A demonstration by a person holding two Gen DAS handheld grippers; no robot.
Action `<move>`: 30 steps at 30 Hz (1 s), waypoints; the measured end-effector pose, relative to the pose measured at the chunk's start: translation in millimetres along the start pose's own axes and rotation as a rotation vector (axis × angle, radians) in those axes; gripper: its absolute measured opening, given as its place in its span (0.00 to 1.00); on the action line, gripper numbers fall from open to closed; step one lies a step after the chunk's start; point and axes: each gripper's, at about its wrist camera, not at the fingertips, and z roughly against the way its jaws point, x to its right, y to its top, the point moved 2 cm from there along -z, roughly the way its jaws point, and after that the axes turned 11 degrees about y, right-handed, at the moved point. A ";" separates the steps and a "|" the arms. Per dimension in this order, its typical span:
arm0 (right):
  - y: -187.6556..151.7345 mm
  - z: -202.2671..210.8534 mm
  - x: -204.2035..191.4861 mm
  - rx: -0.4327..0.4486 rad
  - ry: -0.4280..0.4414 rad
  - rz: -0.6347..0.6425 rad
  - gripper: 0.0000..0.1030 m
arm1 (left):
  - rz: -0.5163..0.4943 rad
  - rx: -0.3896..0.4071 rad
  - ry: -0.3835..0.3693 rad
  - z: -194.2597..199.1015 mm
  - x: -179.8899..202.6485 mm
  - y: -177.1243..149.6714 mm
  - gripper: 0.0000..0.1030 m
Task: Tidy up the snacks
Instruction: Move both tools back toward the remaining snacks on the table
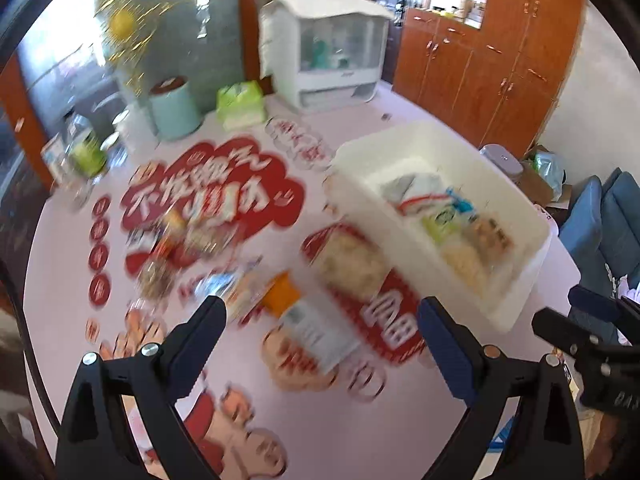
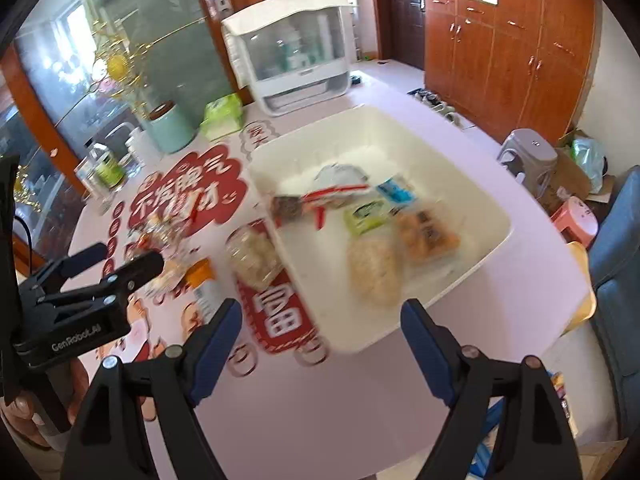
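Right wrist view looks down on the bin (image 2: 492,216), a white open tub on the pink tabletop (image 2: 320,400), just ahead of the right tongs (image 2: 322,320). At least five snack packs lie in it: a pale rice-cracker bag (image 2: 374,270), an orange pack (image 2: 426,236), a green one (image 2: 366,214), a blue one (image 2: 396,190) and a white-and-red one (image 2: 340,184); blur hides any more. Touching the bin's left wall lies a clear bag (image 2: 252,256). Left of that lies an orange-topped pack (image 2: 204,284), and beyond it a blurred pile of loose snacks (image 2: 164,232) that cannot be counted.

Right tongs stand wide, nothing between them. Left tongs (image 1: 322,316) are also wide and empty over the orange-topped pack (image 1: 308,320) in the left wrist view, with the bin (image 1: 420,256) to their right.

Farther back stand one mint pot (image 2: 170,128), one green tissue pack (image 2: 222,116), one white cabinet box (image 2: 288,52) and a green jar (image 2: 108,170). Nothing blocks the bin's open top.
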 end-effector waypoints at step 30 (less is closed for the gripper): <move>113.0 -133.6 -201.0 -0.115 0.142 0.389 0.80 | -0.295 0.016 0.260 -51.1 -207.9 72.9 0.93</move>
